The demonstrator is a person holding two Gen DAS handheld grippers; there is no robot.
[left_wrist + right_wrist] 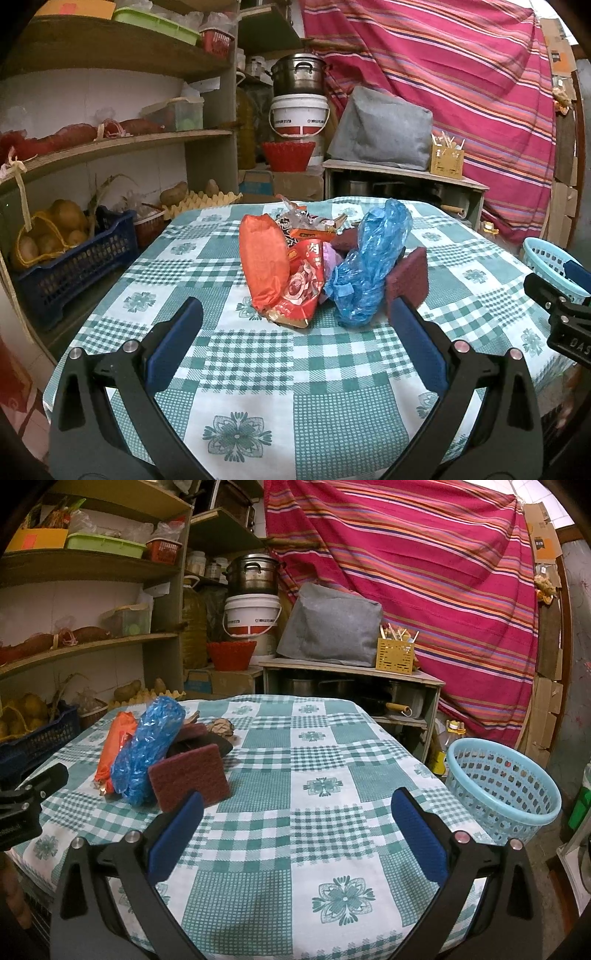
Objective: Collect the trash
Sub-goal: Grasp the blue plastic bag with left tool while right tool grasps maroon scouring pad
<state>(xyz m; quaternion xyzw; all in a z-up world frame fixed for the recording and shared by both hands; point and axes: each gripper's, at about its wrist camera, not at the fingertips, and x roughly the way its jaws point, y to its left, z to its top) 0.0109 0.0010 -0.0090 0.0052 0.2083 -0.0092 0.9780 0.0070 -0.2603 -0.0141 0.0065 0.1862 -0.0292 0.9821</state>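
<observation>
A heap of trash lies on the checked tablecloth (236, 354): an orange wrapper (262, 264), a red snack packet (301, 291), a crumpled blue plastic bag (369, 262) and a maroon scouring pad (408, 277). My left gripper (295, 314) is open just short of the heap, nothing between its blue pads. In the right wrist view the blue bag (149, 746), the pad (190, 777) and the orange wrapper (116, 746) sit to the left. My right gripper (295, 808) is open over bare cloth. A light blue basket (504, 786) stands at the table's right edge.
Shelves (110, 147) with potatoes and a dark blue crate (74, 266) line the left. Behind the table are a white bucket (299, 114), a pot, a grey cushion (330, 626) on a low cabinet and a striped red cloth (424, 572). A crumpled brown paper (221, 727) lies farther back.
</observation>
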